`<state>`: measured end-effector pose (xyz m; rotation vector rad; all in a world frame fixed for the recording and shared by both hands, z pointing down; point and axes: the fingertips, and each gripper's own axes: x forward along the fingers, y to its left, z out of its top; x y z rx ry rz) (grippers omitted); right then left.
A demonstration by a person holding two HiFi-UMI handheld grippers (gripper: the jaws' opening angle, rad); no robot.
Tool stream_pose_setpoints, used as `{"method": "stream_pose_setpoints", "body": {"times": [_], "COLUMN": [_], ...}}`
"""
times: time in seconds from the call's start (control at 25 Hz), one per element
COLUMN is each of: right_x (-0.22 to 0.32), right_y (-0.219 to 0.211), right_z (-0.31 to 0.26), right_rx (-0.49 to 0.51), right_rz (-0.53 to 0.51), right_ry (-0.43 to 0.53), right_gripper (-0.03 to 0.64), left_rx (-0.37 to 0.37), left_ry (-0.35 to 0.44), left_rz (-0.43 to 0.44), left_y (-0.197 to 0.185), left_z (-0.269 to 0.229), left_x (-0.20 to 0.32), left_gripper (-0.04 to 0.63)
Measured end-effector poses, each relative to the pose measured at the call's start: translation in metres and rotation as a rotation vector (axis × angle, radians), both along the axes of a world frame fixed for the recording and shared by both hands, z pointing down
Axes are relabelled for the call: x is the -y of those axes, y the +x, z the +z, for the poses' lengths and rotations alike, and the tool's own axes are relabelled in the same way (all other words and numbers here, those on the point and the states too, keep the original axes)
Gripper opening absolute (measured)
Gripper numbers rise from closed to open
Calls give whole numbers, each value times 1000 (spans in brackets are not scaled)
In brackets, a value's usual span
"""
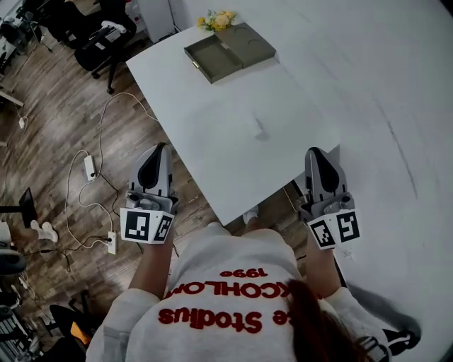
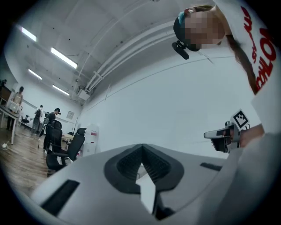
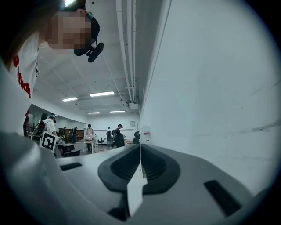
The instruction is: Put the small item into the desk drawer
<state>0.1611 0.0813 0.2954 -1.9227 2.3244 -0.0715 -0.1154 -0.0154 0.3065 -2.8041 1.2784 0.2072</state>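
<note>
Left gripper [image 1: 160,150] and right gripper [image 1: 313,153] are sitting clenched, empty; approaching shut is risking shoving the small item [image 1: 260,132] away.

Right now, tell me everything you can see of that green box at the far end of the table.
The green box is a flat, matte, olive-grey desktop drawer unit. Its drawer is pulled out toward the table's left edge, looks empty, and has a small pale pull on its front. The unit lies flat, turned diagonally, near the far corner of the white table. Yellow flowers sit just behind it. Whether they touch it cannot be told.
</note>
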Motion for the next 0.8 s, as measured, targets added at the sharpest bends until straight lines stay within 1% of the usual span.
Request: {"method": "stream_pose_setpoints", "body": {"times": [0.16, 0.44, 0.64, 0.8], "right_x": [42, 113, 144, 162], "right_y": [5, 9, 14, 13], "right_z": [-8, -11, -9, -9], "right_rx": [5, 17, 32, 50], "right_rz": [-111, -298, -411, -485], "right_ry": [-2, 0, -15, -20], "right_gripper": [8, 8, 8, 8], "left_rx": [4, 13, 23, 53], "left_ry": [4, 6, -7, -9], "left_rz": [-77, -262, -388, -470], "left_y": [6, 4, 6, 6], "left_z": [-7, -11, -10, -13], "left_x": [9, 24, 20, 11], "left_gripper": [6, 6, 6, 6]}}
